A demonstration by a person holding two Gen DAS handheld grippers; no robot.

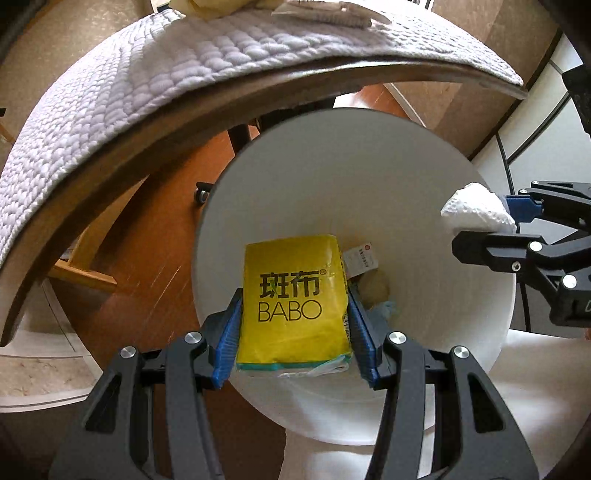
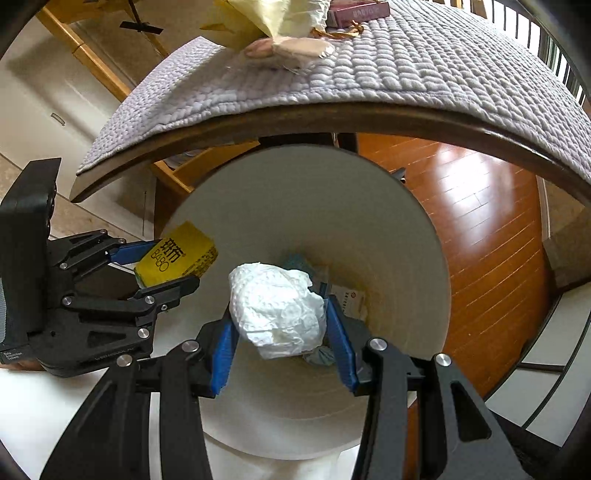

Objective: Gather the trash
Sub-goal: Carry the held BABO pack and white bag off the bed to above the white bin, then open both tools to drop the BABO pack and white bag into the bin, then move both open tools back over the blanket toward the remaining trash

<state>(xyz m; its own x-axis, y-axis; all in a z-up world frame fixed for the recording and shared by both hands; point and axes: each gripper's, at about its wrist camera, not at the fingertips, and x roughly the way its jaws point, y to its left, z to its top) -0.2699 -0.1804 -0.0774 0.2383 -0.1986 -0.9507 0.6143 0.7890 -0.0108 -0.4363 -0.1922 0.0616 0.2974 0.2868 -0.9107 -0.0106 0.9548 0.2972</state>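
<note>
A yellow BABO tissue pack (image 1: 293, 301) hangs over the mouth of a white round bin (image 1: 295, 177), with my left gripper (image 1: 293, 332) shut on its two sides. A crumpled white paper ball (image 2: 279, 308) is pinched between the blue pads of my right gripper (image 2: 280, 332), also above the white bin (image 2: 295, 192). In the left wrist view the right gripper (image 1: 491, 221) with its paper ball (image 1: 476, 212) shows at the bin's right rim. In the right wrist view the left gripper (image 2: 162, 267) with the yellow pack (image 2: 177, 254) shows at the left rim. Scraps lie at the bin's bottom (image 1: 373, 284).
A table edge with a quilted grey cloth (image 1: 184, 66) arches over the bin's far side; yellowish wrappers (image 2: 266, 18) and a small box (image 2: 354, 11) lie on the cloth (image 2: 406, 62). Wooden floor (image 2: 487, 240) surrounds the bin. A chair caster (image 1: 202, 192) stands under the table.
</note>
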